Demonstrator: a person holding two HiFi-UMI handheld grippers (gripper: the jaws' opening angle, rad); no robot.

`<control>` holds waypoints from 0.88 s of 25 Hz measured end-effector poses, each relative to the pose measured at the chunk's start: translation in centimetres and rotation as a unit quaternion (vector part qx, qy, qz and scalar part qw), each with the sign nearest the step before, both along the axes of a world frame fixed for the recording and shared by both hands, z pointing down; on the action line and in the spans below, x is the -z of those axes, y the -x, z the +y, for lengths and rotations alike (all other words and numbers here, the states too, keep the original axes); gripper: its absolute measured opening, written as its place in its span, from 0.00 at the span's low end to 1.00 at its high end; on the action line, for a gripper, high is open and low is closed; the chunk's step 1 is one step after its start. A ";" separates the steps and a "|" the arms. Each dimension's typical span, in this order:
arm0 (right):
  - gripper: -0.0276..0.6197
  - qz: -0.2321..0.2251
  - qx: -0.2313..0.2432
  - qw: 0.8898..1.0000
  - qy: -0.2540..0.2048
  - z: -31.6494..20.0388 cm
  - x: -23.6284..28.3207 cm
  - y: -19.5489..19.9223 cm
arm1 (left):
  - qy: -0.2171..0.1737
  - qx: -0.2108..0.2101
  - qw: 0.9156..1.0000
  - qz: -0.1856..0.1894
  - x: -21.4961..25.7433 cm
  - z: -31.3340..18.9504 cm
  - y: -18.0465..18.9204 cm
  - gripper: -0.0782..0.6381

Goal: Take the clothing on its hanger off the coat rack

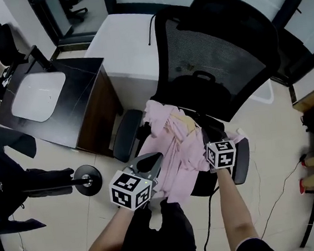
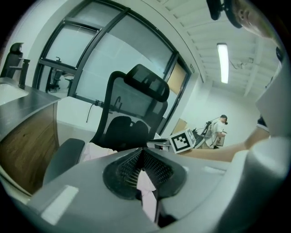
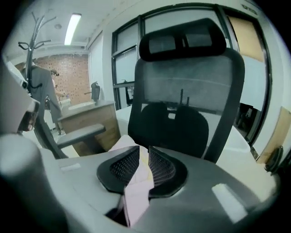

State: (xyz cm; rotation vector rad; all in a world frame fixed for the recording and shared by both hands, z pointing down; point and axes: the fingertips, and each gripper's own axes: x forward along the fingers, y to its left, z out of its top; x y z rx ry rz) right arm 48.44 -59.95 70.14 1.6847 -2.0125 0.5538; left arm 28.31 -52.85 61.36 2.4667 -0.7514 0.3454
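Here the pale pink garment [image 1: 173, 151] lies crumpled in soft folds on the seat of the black mesh office chair [image 1: 216, 49], spilling over the seat's front edge. The left gripper [image 1: 150, 163] and the right gripper [image 1: 210, 130] are each clamped on a fold of it, in front of the chair's backrest.

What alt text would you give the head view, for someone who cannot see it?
Seen from above, a person's left gripper and right gripper each pinch a pink garment draped on a black mesh office chair.
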 end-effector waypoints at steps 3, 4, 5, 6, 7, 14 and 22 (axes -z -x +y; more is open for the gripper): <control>0.14 -0.017 -0.008 0.999 -0.043 1.0 5.1 1.2 | -0.018 -0.015 1.000 0.006 2.2 -0.4 -0.1 0.13; 0.13 -0.024 -0.012 0.998 -0.057 1.3 6.7 1.6 | -0.024 -0.021 0.999 0.007 2.9 -0.5 -0.2 0.13; 0.13 -0.030 -0.016 0.997 -0.070 1.7 8.3 2.0 | -0.031 -0.026 0.999 0.009 3.6 -0.5 -0.2 0.13; 0.13 -0.036 -0.021 0.996 -0.082 2.1 9.8 2.3 | -0.036 -0.031 0.999 0.012 4.4 -0.5 -0.3 0.13; 0.13 -0.041 -0.024 0.994 -0.095 2.5 11.3 2.7 | -0.042 -0.036 0.998 0.016 5.1 -0.5 -0.4 0.13; 0.05 -0.114 -0.008 0.974 -0.196 4.7 21.6 5.9 | -0.089 -0.072 0.992 0.051 10.8 -0.4 -2.0 0.13; 0.05 -0.113 0.033 0.959 -0.259 7.8 29.8 8.4 | -0.130 -0.108 0.983 0.077 16.4 1.1 -4.5 0.13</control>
